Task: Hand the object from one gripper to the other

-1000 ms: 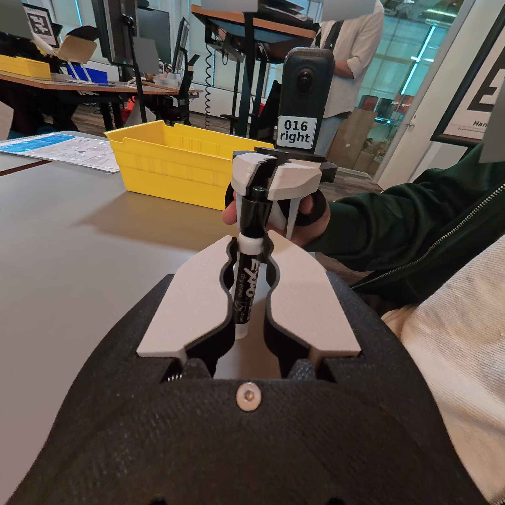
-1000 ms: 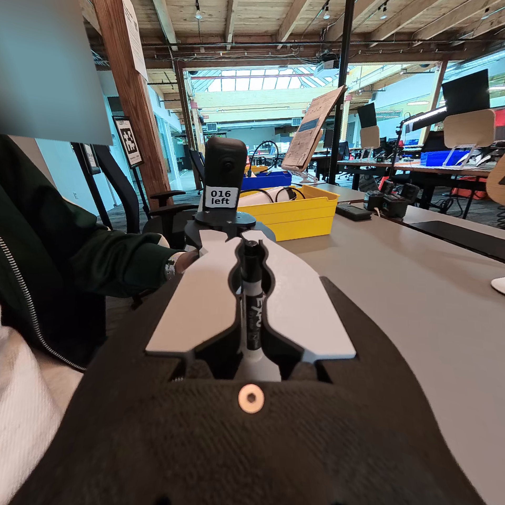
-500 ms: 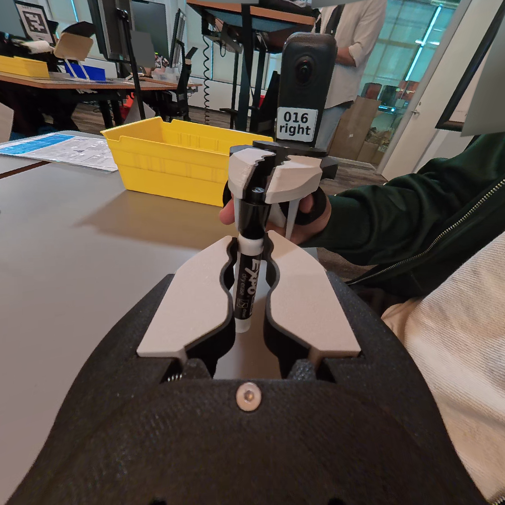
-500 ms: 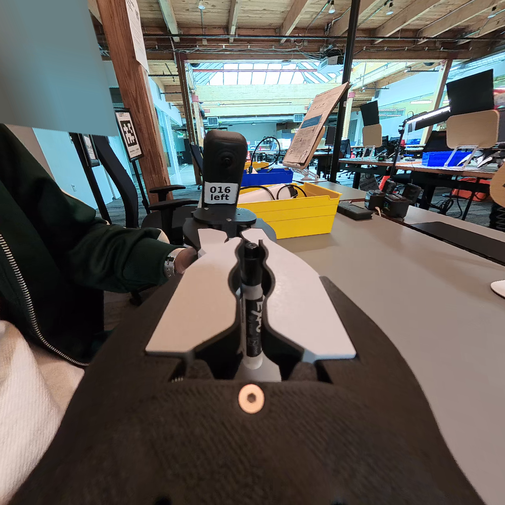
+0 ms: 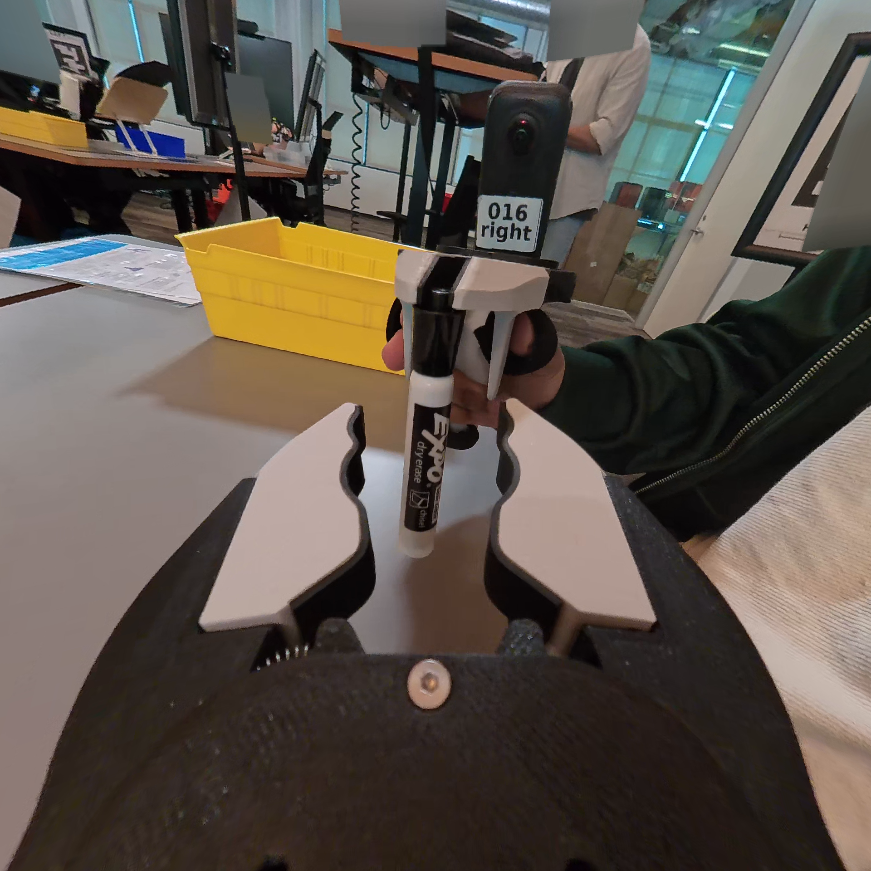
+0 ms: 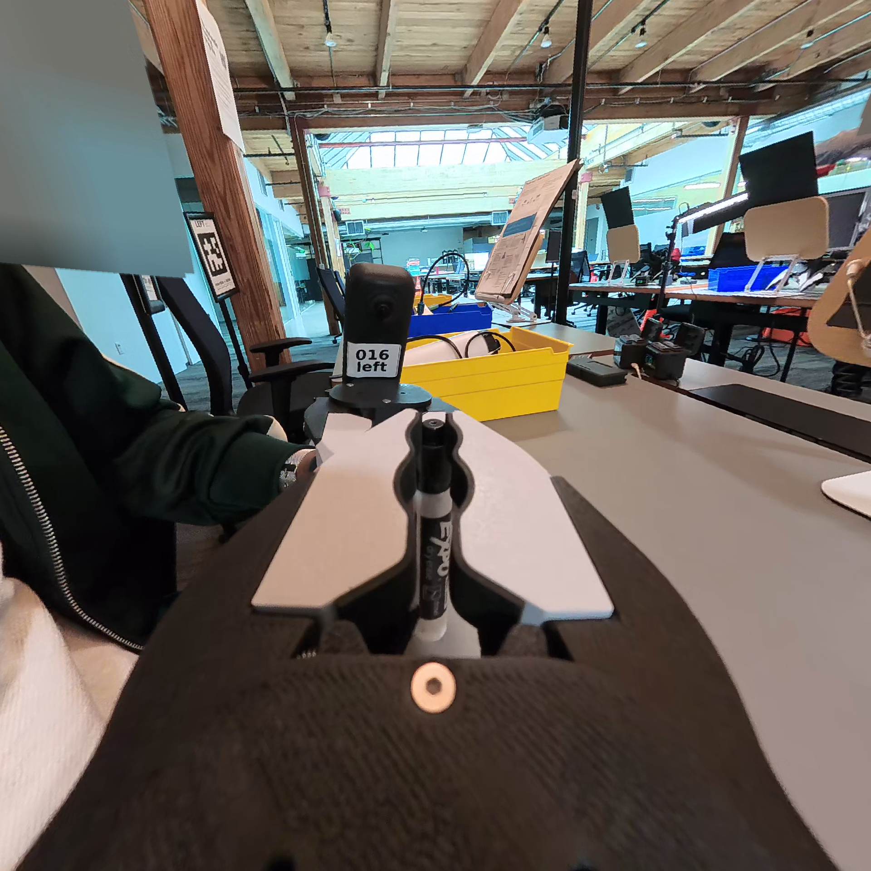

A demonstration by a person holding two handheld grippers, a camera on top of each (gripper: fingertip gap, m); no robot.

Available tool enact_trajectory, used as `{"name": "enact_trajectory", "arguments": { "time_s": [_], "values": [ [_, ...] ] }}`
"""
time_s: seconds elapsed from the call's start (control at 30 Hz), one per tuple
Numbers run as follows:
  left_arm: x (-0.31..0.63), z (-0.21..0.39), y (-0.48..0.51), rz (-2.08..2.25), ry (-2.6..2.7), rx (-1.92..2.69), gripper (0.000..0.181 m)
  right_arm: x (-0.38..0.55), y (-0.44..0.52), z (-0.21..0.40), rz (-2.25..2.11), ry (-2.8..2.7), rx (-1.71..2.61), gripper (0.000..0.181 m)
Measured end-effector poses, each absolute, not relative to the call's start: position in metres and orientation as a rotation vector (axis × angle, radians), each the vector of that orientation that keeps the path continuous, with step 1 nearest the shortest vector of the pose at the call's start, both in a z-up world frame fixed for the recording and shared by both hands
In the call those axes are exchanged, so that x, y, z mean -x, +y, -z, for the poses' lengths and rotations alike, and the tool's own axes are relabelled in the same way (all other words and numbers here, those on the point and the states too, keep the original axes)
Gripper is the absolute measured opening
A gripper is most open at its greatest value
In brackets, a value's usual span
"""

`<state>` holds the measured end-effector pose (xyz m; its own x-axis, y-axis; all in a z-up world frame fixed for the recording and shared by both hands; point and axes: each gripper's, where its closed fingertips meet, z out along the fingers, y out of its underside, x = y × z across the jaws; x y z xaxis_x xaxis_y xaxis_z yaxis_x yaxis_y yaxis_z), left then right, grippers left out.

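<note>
A black and white dry-erase marker [image 5: 423, 452] hangs upright above the grey table [image 5: 118, 424]. My right gripper [image 5: 440, 287] is shut on its black cap end and holds it from above. My left gripper [image 5: 430, 414] is open, its white fingers [image 5: 301, 509] apart on either side of the marker's barrel without touching it. In the right wrist view the right gripper [image 6: 434, 426] is shut on the marker [image 6: 433, 532], and the left gripper's fingers [image 6: 344, 426] show just behind it.
A yellow bin [image 5: 292, 287] stands on the table behind the grippers; it also shows in the right wrist view [image 6: 490, 377]. A printed sheet [image 5: 103, 268] lies at the far left. A person's green sleeve [image 5: 707, 377] reaches in from the right. Another person [image 5: 598, 118] stands behind.
My left gripper has opened and let go of the marker. The right gripper stays shut on it and now holds it alone.
</note>
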<state>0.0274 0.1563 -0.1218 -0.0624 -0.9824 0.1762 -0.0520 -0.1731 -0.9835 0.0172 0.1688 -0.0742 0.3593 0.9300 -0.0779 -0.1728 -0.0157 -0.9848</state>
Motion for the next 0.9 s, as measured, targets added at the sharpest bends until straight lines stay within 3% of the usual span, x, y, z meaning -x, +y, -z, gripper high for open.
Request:
{"name": "enact_trajectory", "arguments": {
  "time_s": [0.43, 0.7, 0.9],
  "values": [
    [-0.027, 0.122, 0.158, 1.351, 1.199, 1.332, 0.054, -0.016, 0.169, 0.077, -1.022, -0.809, 1.292, 0.01],
    [-0.022, 0.113, 0.157, 1.339, 1.188, 1.268, 0.033, -0.011, 0.168, 0.083, -1.03, -0.833, 1.315, 0.01],
    [-0.023, 0.113, 0.155, 1.324, 1.204, 1.26, 0.028, -0.006, 0.166, 0.086, -1.036, -0.852, 1.323, 0.01]
  ]
}}
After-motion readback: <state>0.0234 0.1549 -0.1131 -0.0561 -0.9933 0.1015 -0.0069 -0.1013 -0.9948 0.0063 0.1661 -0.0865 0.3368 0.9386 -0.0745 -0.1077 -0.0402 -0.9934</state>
